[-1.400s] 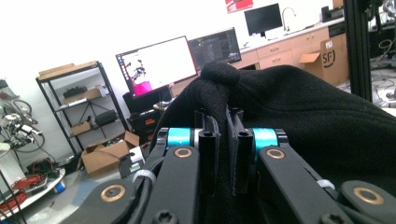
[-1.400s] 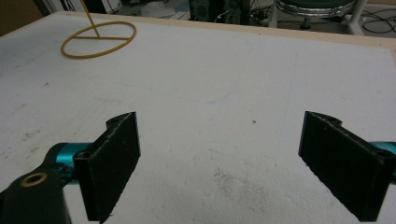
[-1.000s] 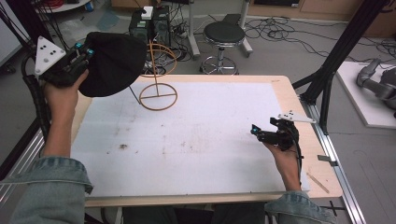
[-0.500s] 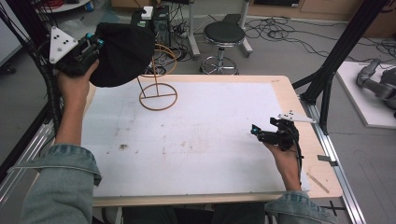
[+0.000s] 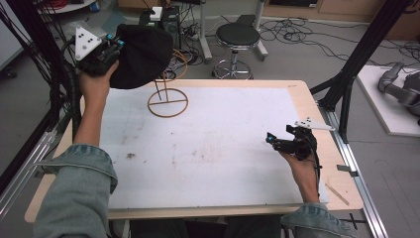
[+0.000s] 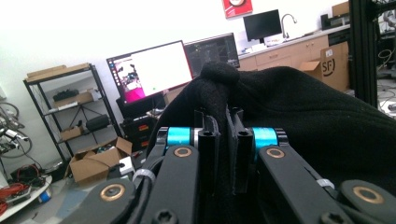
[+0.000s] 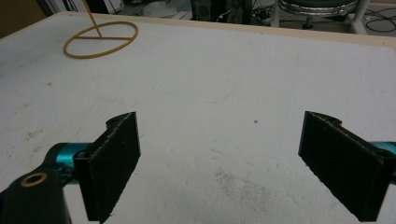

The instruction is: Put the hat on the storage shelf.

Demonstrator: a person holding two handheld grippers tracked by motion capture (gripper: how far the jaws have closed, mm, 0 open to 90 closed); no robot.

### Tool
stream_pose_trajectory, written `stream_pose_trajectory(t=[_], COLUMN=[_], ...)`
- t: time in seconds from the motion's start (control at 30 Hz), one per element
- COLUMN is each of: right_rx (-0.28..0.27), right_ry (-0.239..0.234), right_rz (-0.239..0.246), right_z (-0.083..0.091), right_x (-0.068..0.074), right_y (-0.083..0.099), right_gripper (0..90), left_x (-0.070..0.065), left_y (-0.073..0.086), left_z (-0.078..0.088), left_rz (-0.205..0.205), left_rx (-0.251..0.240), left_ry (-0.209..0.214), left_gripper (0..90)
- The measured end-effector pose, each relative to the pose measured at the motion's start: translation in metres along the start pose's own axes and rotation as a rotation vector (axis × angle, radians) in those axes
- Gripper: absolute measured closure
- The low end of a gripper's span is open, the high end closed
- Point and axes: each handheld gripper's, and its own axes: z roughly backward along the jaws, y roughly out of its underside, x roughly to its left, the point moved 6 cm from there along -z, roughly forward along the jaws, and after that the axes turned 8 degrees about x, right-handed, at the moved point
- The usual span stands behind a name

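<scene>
Since the earlier frames, the left hand-held gripper [image 5: 115, 45] has been carried across toward the far left corner of the desk [image 5: 297, 94], and the black hat [image 5: 143, 62] has been brought along with it, closer to the wire stand [image 5: 167, 91]. No shift is seen in the right hand-held gripper [image 5: 271, 141], which is kept low over the near right part of the desk.

A fold of the hat's fabric is clamped between the jaws of the left hand-held gripper; in the left gripper view the two jaws are pressed nearly together with black cloth [image 6: 299, 107] bunched between and beyond them. The jaws of the right hand-held gripper [image 7: 219, 163] are spread wide apart, with nothing between them but the bare white desk surface.

The hat is held in the air, hanging ahead of and to the right of the left hand-held gripper, above the far left edge of the desk. The wire stand is placed just below and to the right of the hat: its round base ring [image 7: 100, 39] lies flat on the desk and its thin stem rises upright, the top being hidden behind the hat. The coming move is judged to turn on this relation: the hat's opening must be brought over the upright stem and lowered along that vertical axis. The left hand is much the nearer; the right is well apart from the stand.
</scene>
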Motion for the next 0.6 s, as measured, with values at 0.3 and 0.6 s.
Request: stream_pose_trajectory(t=[0.3,0.6], right_rx=[0.002,0.002], right_ry=[-0.002,-0.004], right_rz=[0.003,0.008], right_z=[0.000,-0.001], right_x=[0.000,0.001], right_y=[0.000,0.000], right_gripper=[12.4,12.4], left_x=[-0.013,-0.028], left_y=[0.009,0.015], left_z=[-0.020,-0.037], left_rz=[0.008,0.004], left_rx=[0.025,0.051], left_ry=[0.009,0.020], left_gripper=[85.0,84.6])
